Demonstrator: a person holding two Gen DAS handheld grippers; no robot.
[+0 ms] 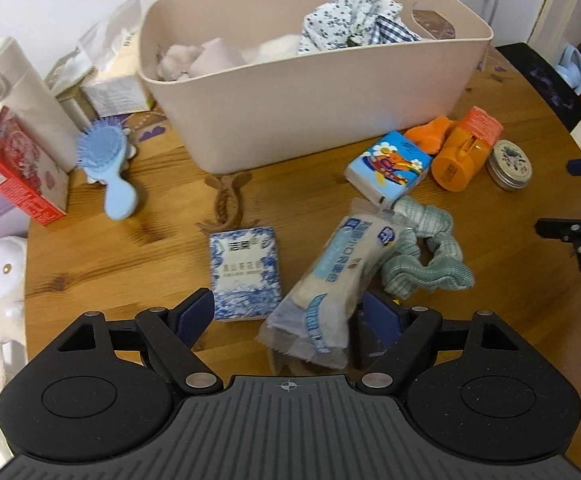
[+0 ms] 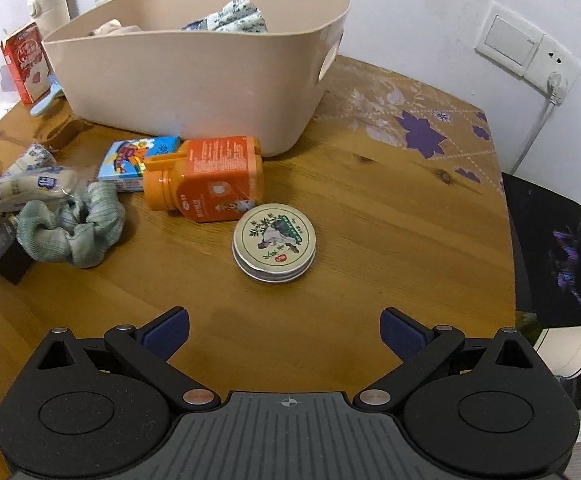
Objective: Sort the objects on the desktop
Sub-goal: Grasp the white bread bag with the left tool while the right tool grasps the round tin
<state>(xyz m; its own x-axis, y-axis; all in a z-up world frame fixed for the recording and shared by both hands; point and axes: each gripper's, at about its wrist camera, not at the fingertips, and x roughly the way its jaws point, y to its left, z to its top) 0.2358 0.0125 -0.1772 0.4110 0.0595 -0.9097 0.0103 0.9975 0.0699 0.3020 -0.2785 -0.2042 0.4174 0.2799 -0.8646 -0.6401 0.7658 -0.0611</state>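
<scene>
My left gripper (image 1: 286,316) is open over the wooden table, and the near end of a clear-wrapped white tissue pack (image 1: 330,280) lies between its fingers, close to the right pad (image 1: 382,320). A blue-patterned tissue packet (image 1: 244,272) lies just left of it. A green scrunchie (image 1: 426,256) touches the pack's far end. My right gripper (image 2: 284,330) is open and empty above bare table, short of a round tin (image 2: 274,242). An orange bottle (image 2: 206,178) lies on its side behind the tin. A beige bin (image 1: 314,92) holds cloths.
A cartoon tissue pack (image 1: 388,168), blue hairbrush (image 1: 110,168), wooden clip (image 1: 226,204), red carton (image 1: 14,172) and white flask (image 1: 22,96) lie around the bin. A black pad (image 2: 554,248) hangs off the table's right edge. A wall socket (image 2: 530,48) is behind.
</scene>
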